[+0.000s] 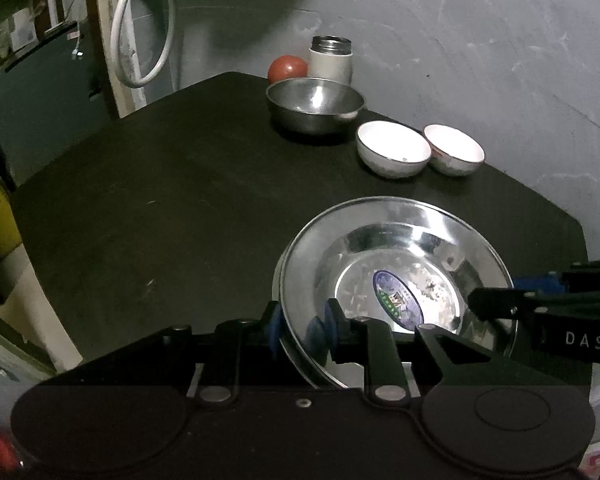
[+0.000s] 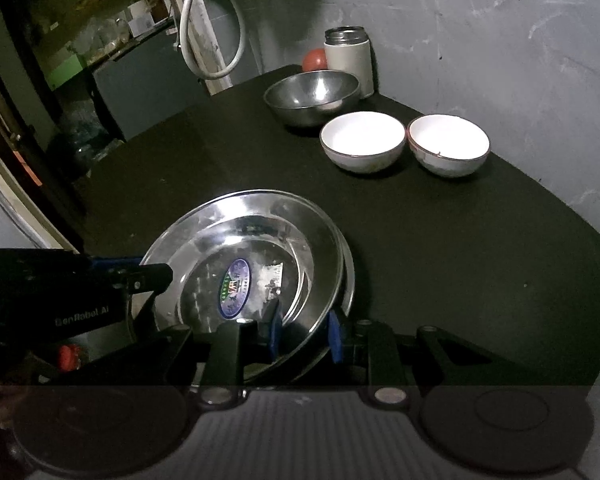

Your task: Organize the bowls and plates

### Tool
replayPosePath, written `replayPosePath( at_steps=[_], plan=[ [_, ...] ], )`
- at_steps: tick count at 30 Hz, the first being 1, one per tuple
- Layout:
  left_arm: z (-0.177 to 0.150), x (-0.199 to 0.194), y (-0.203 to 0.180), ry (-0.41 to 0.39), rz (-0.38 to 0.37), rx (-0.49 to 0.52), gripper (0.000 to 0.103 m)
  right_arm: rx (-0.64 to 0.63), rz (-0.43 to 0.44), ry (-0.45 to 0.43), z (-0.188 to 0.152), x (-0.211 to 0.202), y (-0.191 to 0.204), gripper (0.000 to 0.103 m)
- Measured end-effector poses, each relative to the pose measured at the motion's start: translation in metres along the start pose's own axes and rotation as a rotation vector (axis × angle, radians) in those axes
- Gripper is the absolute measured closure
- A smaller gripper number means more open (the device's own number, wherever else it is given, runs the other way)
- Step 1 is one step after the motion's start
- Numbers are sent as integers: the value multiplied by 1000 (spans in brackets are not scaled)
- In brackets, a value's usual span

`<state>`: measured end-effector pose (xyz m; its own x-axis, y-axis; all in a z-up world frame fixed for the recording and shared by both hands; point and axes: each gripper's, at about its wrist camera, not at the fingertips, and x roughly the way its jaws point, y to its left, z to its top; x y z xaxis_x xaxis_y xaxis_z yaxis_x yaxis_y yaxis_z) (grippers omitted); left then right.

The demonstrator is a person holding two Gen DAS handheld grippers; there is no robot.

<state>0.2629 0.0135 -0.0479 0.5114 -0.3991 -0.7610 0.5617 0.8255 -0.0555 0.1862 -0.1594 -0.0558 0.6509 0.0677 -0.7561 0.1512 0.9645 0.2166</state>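
Clamped down with the left gripper (image 1: 302, 328) on the near-left rim of the steel plate (image 1: 396, 248), blue pads (image 1: 275, 326) squeezed either side of the lip. Same again opposite with the right gripper (image 2: 304, 334), closed on the far side of that rim. Two grips, most likely, to keep a wide, slippery dish level and stop it swinging.

Nested on a second steel plate (image 2: 350, 280) just underneath, sticker side up, at the near right of the black table (image 1: 140, 200). Hard to say whether lifted or resting, or whether the lower rim is caught in the pinch too.

Further back, lined up along the wall: a steel bowl (image 1: 315, 100), then two white bowls (image 1: 393, 148) (image 1: 454, 150), touching or nearly so. Behind those, a tomato (image 1: 286, 68) and a white flask (image 1: 331, 60), well clear.

Plates apparently stacked; bowls probably next for nesting.
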Motion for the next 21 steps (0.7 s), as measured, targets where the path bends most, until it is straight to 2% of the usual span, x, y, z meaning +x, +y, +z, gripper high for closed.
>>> replayPosePath(
  at_steps=[21],
  plan=[
    [0, 1, -2, 6, -1, 7, 77, -19, -14, 2, 1, 0, 3, 75]
  ],
)
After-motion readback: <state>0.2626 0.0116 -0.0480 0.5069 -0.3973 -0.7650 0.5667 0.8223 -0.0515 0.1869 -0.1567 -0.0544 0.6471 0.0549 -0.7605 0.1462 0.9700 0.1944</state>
